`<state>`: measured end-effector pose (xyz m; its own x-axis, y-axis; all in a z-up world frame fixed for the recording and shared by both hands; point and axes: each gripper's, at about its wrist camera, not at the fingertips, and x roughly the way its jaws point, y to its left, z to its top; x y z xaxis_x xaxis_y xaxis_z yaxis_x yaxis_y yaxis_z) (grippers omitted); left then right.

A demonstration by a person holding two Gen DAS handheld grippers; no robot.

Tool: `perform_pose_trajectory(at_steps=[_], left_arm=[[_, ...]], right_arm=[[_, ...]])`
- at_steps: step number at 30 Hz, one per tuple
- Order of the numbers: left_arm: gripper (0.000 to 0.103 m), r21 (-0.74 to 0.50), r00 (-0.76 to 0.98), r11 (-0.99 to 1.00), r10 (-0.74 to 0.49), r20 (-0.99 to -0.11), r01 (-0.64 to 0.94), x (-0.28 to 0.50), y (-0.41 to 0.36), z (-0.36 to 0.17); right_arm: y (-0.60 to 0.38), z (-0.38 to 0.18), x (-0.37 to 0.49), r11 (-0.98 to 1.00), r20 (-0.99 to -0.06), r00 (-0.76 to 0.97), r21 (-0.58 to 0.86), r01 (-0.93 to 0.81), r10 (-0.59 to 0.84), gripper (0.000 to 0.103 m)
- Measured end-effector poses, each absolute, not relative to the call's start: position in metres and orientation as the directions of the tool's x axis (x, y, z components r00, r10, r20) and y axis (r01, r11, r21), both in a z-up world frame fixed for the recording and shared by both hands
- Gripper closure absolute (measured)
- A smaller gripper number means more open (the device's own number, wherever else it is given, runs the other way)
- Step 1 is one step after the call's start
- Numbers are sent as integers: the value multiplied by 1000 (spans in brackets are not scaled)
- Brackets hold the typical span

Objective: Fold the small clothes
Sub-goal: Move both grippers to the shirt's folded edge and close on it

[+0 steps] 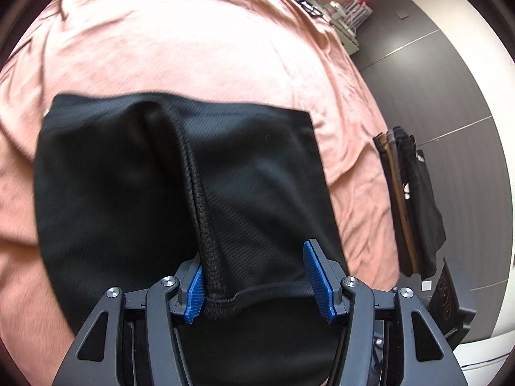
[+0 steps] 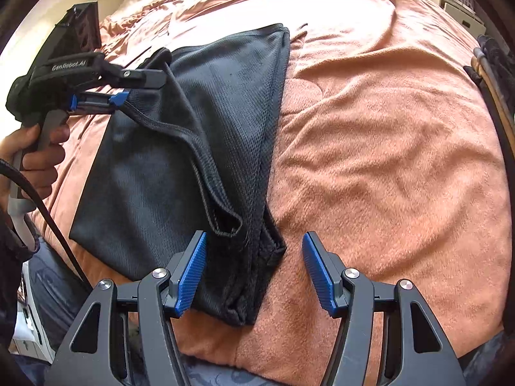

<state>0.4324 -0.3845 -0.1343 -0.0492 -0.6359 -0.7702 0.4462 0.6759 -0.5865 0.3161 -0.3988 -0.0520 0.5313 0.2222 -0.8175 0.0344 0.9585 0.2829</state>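
Support surface on my feeds is a bed (image 2: 386,160) covered with a salmon-pink fleecy blanket (image 1: 193,48), rumpled, creases all over. Only thing I see lying directly on it: one black mesh garment (image 2: 154,177), roughly mid-bed in the left wrist view, toward the left half in the right wrist view. Its bulk rests flat on the blanket; one hemmed edge is lifted off the surface. Blanket drapes over the bed's right edge down toward dark floor (image 1: 450,96). Far end of the bed too blurred to read.
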Motion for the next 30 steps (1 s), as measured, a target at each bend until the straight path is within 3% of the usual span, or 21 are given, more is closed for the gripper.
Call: perform_pose_trajectory(at_steps=[16,30], left_arm=[[46,-598,-19,626,-682,-731,501,458,-440,-121],[46,-490,69,737,-582,-810,465,445,-367,-120]], right_arm=[[-429,-55,314,928,-785,564,363,80,258,47],[-437,-64,313,887,-765,536,458,63,357,59]])
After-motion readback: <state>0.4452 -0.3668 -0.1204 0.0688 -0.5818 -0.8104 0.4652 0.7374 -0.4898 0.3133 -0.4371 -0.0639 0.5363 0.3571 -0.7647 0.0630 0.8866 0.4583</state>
